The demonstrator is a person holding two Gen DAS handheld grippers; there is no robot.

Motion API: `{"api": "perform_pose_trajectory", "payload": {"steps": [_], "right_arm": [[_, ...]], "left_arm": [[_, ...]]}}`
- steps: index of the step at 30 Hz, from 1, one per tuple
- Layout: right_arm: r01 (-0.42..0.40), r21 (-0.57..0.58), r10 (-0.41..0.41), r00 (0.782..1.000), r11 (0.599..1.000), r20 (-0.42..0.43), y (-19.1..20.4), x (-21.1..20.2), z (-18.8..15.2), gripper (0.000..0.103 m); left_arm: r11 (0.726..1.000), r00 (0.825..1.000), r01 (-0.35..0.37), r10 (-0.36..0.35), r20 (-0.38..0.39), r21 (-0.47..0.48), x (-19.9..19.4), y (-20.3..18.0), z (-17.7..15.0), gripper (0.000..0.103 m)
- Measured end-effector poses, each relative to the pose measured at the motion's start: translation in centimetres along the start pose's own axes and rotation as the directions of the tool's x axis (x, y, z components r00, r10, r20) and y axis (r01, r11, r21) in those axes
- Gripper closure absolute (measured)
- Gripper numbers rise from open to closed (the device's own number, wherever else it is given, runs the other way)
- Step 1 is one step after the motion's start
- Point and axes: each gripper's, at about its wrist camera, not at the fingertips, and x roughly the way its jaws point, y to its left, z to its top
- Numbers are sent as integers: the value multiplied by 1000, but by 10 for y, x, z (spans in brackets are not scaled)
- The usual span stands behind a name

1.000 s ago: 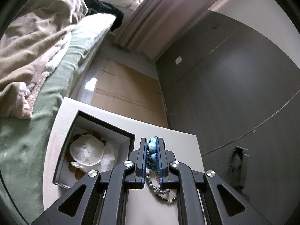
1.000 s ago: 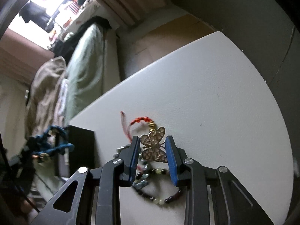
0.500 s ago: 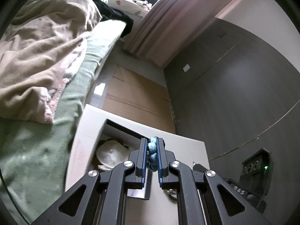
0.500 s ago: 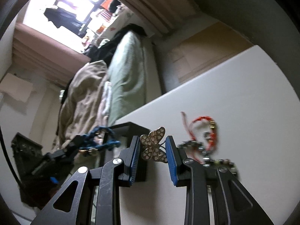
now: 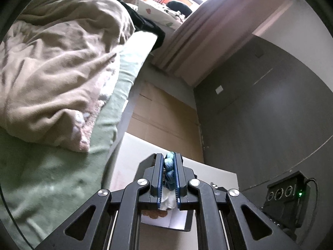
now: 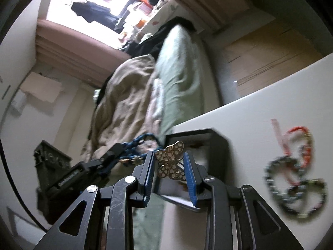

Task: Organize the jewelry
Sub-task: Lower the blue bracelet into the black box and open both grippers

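Blue braided cord bracelet point(image 5: 169, 166) sits pinched between the nearly closed jaws of the left claw point(image 5: 169, 162); in the right wrist view its loop point(image 6: 143, 143) hangs out past that claw's tips. Just under and beyond the left claw lies an open black jewelry box with a white lining point(image 5: 177, 220), standing on the white counter point(image 5: 133, 156). White padding shows in the box directly below the jaws.

The right claw point(image 6: 169, 163) is clamped on a gold butterfly-shaped brooch set with small stones point(image 6: 170, 162), held upright between its blue pads. The same black box point(image 6: 216, 145) stands right behind this claw. Off to the right of the claw, on the counter point(image 6: 239, 129), lie a red cord bracelet point(image 6: 299, 139) and dark beaded bracelets point(image 6: 295, 189), blurred, touching one another. Behind the counter runs a bed with a green sheet point(image 5: 52, 177) and a beige blanket point(image 5: 58, 73).
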Motion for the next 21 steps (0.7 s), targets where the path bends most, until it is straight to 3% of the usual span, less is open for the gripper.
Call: {"api": "perform_pose_trajectory", "payload": {"steps": [4, 16, 19, 21], "right_arm": [[27, 16, -26, 999, 1000, -35, -3, 11, 1, 53], [78, 44, -79, 996, 996, 32, -22, -31, 3, 47], [100, 45, -102, 994, 994, 39, -25, -40, 1, 46], [113, 49, -116, 992, 992, 48, -27, -47, 0, 46]], "left_arm": [[1000, 1000, 0, 0, -13, 5, 4, -1, 1, 94], [999, 993, -10, 14, -114, 33, 25, -12, -14, 94], [1000, 989, -8, 7, -149, -11, 28, -8, -16, 83], [999, 988, -8, 2, -154, -38, 29, -5, -18, 57]]}}
